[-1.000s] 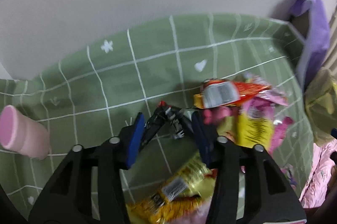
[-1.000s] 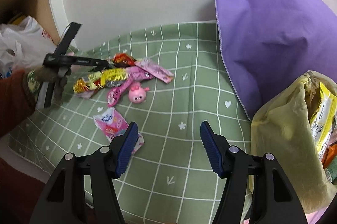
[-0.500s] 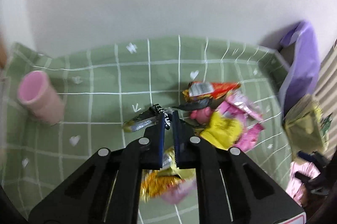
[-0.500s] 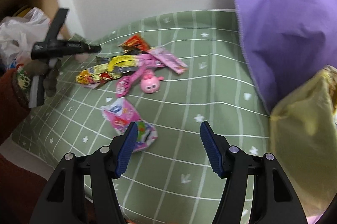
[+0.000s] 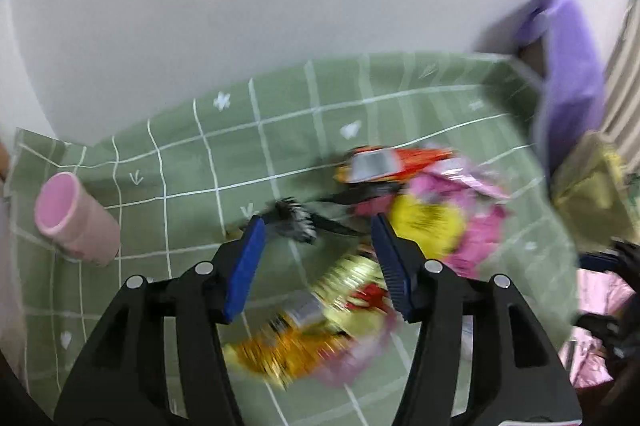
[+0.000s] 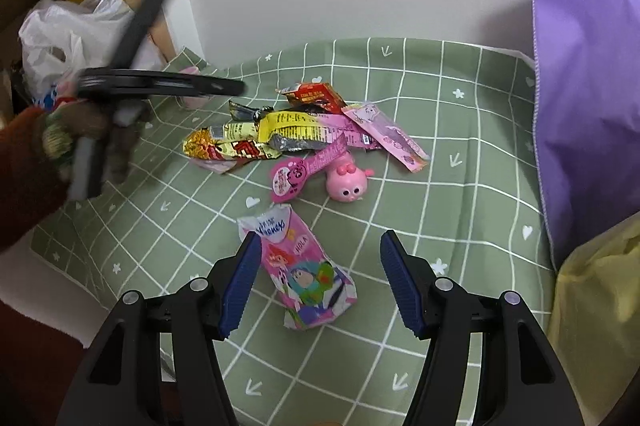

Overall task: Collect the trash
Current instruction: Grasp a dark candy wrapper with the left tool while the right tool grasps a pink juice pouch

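While the left wrist view blurs, the left tool [image 5: 318, 246] hangs spread and empty over a small black crinkled wrapper [image 5: 296, 224] on the green checked tabletop [image 5: 180, 161]. Seen from the right wrist, the right tool [image 6: 316, 280] gapes above a pink printed snack pouch [image 6: 306, 276]; next, each likely lowers and pinches.

Green gridded cloth on the surface, strewn with wrappers

The green cloth with white grid lines [image 6: 460, 129] covers the surface and carries a heap of crumpled snack wrappers [image 6: 296, 129], a pink round-headed plastic toy [image 6: 347, 181] just beside the heap, a pink cartoon-printed pouch [image 6: 304, 274] lying apart nearer the camera, a pink plastic cup [image 5: 76, 218] near the cloth's left edge, and a purple fabric cushion [image 6: 588, 97] at the right.
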`<state>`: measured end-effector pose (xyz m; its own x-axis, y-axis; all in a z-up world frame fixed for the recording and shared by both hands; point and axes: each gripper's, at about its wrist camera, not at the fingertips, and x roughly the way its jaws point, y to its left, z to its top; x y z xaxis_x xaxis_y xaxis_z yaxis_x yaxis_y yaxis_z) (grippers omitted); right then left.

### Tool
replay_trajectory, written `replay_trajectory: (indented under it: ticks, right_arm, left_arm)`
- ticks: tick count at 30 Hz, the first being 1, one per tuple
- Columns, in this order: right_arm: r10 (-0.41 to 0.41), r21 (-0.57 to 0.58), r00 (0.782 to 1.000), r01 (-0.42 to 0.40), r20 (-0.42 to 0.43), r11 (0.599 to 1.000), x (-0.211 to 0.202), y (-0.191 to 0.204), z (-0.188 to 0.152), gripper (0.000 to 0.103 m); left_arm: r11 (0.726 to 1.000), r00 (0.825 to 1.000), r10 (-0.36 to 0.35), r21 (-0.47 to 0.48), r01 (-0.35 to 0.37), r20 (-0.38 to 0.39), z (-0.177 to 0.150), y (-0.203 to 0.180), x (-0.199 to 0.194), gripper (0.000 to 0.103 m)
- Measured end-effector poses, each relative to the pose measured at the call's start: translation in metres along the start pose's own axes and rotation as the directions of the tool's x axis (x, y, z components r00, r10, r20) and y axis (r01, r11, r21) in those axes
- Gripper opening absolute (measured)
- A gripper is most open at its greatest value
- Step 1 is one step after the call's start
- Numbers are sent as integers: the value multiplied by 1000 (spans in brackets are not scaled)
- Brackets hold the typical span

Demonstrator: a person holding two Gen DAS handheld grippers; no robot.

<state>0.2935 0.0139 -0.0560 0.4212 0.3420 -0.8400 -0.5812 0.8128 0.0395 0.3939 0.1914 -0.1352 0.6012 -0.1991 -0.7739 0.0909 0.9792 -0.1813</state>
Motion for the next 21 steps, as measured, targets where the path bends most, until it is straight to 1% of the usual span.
replay_trajectory:
  ticks: [3,6,7,8,9,10,12,13,16,17,18,20,21]
  right_arm:
    - [-45,46,999,45,-13,998,-7,-14,-11,58]
    - [-64,147,998,65,-9,987,-15,-37,-18,59]
    - [-72,176,997,72,-3,982,-18,-45,-18,59]
    - [-81,189,997,80,0,979,-20,-49,-18,59]
    - [-93,196,996,91,3,976,-21,-53,-18,59]
    - [-106,198,994,103,4,975,-21,-55,-17,59]
    - [-111,193,994,110,-3,975,-17,-55,-16,59]
    - [-107,187,994,108,-12,977,-13,-54,-15,59]
    - [-83,151,996,86,-24,985,-3,-44,-13,59]
    - [-78,134,997,81,-27,988,1,-38,-12,59]
    - [-73,116,997,76,-29,990,3,-33,-11,59]
    - [-53,78,998,55,-34,995,8,-24,-10,59]
    - [-43,65,998,45,-36,997,10,-20,-10,58]
  left_arm:
    - [999,998,32,0,-32,-54,6,6,34,52]
    - [999,996,45,12,-45,-79,8,6,53,52]
    - [999,996,44,17,-42,-81,8,6,55,50]
    - [999,996,45,20,-44,-82,8,5,56,42]
    - [999,995,42,12,-41,-93,9,6,58,39]
    - [1000,995,27,-4,-28,-100,10,8,59,33]
    - [999,995,-16,-46,11,-100,10,14,59,30]
    - [999,995,-20,-49,15,-100,9,15,59,29]
    - [999,996,0,-43,-4,-94,1,18,52,24]
    - [999,996,4,-53,-9,-93,-2,18,46,21]
    - [998,996,3,-66,-9,-90,-5,17,42,20]
    - [996,998,3,-93,-9,-61,-10,17,22,20]
    - [995,999,23,-94,-25,-28,-12,15,6,20]
